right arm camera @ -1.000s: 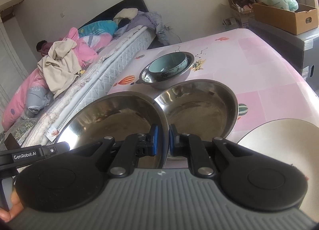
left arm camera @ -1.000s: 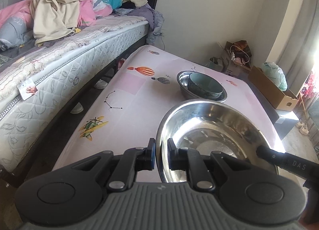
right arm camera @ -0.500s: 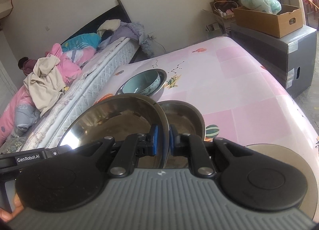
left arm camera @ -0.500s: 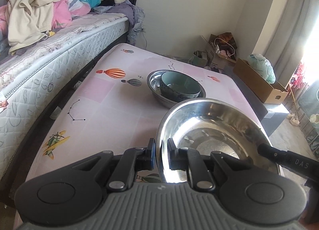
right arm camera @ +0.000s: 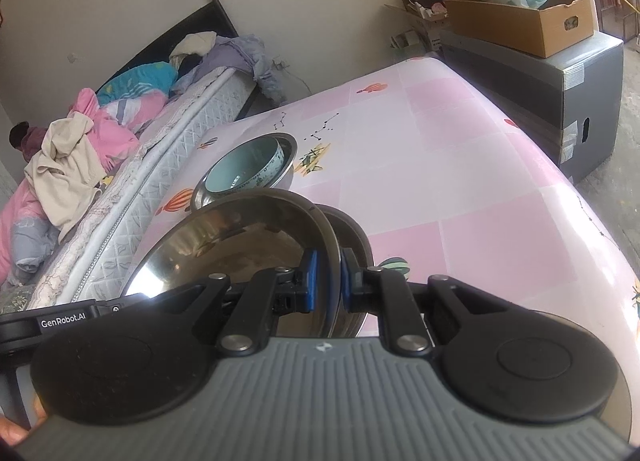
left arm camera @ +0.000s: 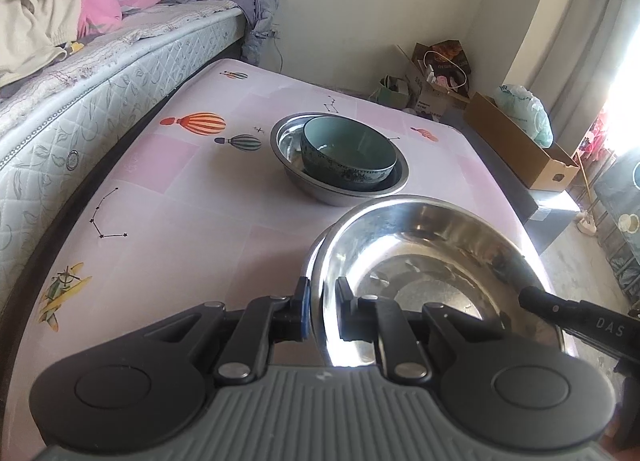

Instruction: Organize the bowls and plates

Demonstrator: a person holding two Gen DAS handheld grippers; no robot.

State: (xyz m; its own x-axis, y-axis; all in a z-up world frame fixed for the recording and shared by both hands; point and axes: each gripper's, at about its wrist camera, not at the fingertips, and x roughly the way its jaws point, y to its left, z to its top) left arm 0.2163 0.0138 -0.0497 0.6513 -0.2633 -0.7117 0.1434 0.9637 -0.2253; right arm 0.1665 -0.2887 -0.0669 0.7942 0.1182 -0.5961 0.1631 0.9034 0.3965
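Observation:
Both grippers hold one large steel bowl (left arm camera: 424,257) above the pink table. My left gripper (left arm camera: 322,311) is shut on its left rim. My right gripper (right arm camera: 329,281) is shut on its right rim, and the bowl's inside (right arm camera: 240,245) fills the left of that view. A second steel bowl (right arm camera: 352,233) sits just beneath and behind it, mostly hidden. Farther back a teal ceramic bowl (left arm camera: 348,153) rests inside another steel bowl (left arm camera: 340,193); the same pair shows in the right wrist view (right arm camera: 244,173).
The table (left arm camera: 180,201) has a pink patterned cover. A bed (left arm camera: 92,73) with piled clothes runs along its left side. A cardboard box (right arm camera: 520,25) sits on a grey cabinet (right arm camera: 560,89) to the right. A pale plate rim (right arm camera: 618,413) shows at the lower right.
The held steel bowl has moved forward over the second steel bowl, which it now largely covers. Both grippers have kept their grip on its rim.

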